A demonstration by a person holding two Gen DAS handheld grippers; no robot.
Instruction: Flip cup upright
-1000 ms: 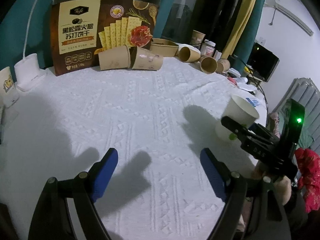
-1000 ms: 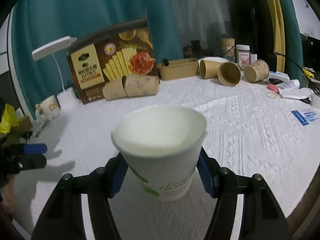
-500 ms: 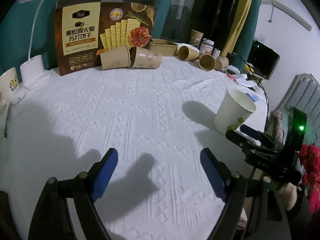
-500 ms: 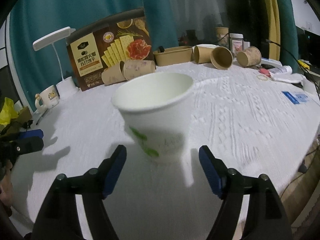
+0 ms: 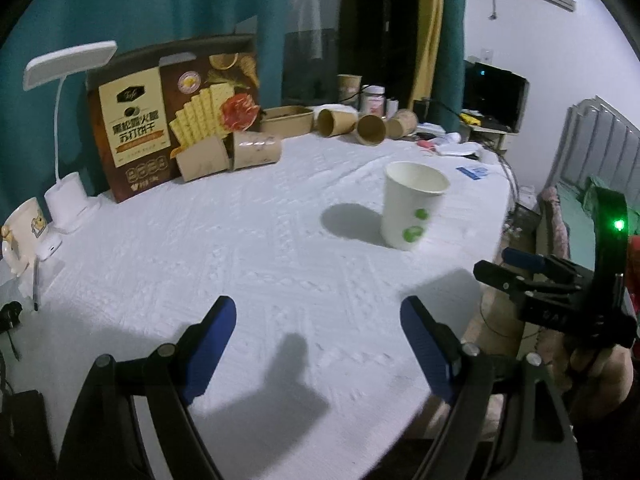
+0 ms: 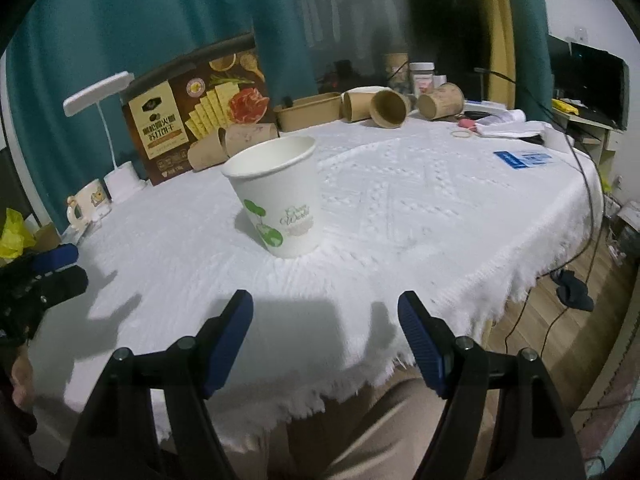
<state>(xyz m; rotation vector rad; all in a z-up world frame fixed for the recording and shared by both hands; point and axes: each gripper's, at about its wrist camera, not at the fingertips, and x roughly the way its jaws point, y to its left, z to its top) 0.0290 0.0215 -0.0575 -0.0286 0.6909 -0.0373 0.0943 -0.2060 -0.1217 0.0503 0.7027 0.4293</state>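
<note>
A white paper cup [image 6: 279, 197] with green print stands upright, mouth up, on the white tablecloth [image 6: 400, 216]. It also shows in the left wrist view [image 5: 412, 210], right of centre. My right gripper [image 6: 325, 322] is open and empty, drawn back near the table's front edge, apart from the cup. It shows from the side at the right of the left wrist view [image 5: 516, 266]. My left gripper [image 5: 318, 332] is open and empty above the cloth, to the left of the cup.
A brown cracker box [image 5: 176, 120] stands at the back with two brown cups [image 5: 228, 156] lying before it. More brown cups [image 6: 384, 106] and a tray lie at the back right. A white lamp [image 5: 68, 92] and a mug [image 5: 24, 232] stand at the left.
My right gripper let go of the cup and drew back toward the table edge. The cup now stands alone. The left gripper view has shifted, bringing the cup nearer its centre.
</note>
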